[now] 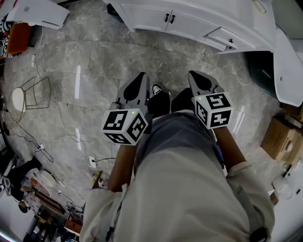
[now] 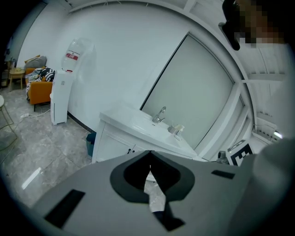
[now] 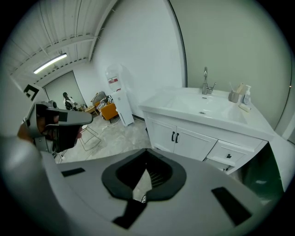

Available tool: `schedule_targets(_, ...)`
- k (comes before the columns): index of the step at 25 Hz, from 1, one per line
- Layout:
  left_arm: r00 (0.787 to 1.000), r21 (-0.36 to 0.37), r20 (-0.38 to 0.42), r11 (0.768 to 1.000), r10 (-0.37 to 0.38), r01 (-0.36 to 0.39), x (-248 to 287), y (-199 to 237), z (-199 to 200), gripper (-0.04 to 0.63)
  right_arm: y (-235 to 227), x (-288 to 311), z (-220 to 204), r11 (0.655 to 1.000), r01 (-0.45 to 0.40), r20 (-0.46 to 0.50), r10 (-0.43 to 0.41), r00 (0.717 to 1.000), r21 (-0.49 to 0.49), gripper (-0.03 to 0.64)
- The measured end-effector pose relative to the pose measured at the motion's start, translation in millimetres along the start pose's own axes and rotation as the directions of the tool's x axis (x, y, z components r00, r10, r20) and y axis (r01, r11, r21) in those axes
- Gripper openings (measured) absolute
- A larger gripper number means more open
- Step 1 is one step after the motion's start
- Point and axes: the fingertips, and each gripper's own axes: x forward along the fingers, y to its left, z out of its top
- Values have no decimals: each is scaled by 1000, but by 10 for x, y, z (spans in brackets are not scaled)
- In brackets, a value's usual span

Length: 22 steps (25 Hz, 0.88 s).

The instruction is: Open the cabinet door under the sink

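While you stand on the marble floor, head view has both claws held out at waist level. Left claw and right claw sit side by side, tips pointing toward the sink cabinet. Cabinet doors are well ahead of both claws and not touched. Both doors are shut, with two black handles together at the centre seam. Drawer is right of the doors, ahead of the right claw. Cardboard box is off to the right claw's right. Wire stool is well off to the left claw's left.

Left gripper view: left claw has its jaws pressed together at the tips with nothing pinched. Only floor shows through the slit. Cabinet doors are ahead, slightly left of the tips, well apart. Faucet is above the tips, water dispenser far to their left. Right claw's marker cube shows at the right.

Right gripper view: right claw is also tip to tip and empty. Cabinet doors are ahead, just right of the tips, shut and out of reach. Faucet stands above them, water dispenser to the left.
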Motion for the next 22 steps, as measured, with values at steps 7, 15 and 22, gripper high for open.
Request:
schedule_targets(7,1000,2,-11,1000,2,-2,35,186,-63,0,155,293,12,999,-16,37,18,999,-44,9)
schedule_targets(15,999,2,-33,1000,8,-8,319,255,-88,0,-90,730,195,1000,10,85,-10,996,6,9)
schedule_targets(22,999,-36,-42,999,9,-11,682,330,-76,0,-379,1012,452,996,-16,256,-7,967,85,9)
